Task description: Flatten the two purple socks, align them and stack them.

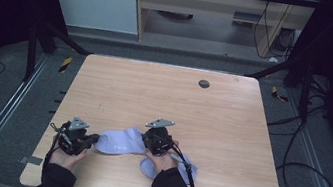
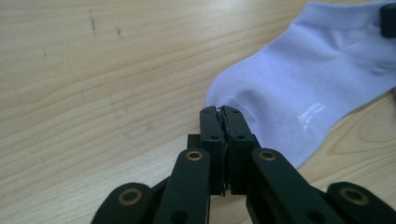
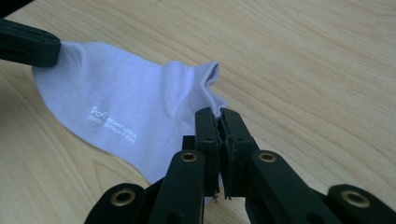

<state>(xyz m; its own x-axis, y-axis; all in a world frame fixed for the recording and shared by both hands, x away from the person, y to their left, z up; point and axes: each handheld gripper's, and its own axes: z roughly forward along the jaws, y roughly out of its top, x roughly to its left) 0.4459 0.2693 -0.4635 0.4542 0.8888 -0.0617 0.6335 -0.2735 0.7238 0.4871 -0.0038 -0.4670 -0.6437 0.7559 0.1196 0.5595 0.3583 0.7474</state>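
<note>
Jaws of left gripper and right gripper clamped on opposite ends of pale lilac sock, white-printed, second sock beside, on bare wooden desk.

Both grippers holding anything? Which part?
Yes, one pale purple sock. The left gripper pinches its toe end; the right gripper pinches the cuff edge. Both are shut on fabric.

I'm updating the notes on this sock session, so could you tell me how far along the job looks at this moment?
Done: both ends of the upper lavender sock are gripped. The left gripper is shut on its toe and the right gripper is shut on its cuff. In hand: the sock held between them, low over the table. Left: a second sock lies partly under the right hand, so pairing or folding probably remains.
</note>
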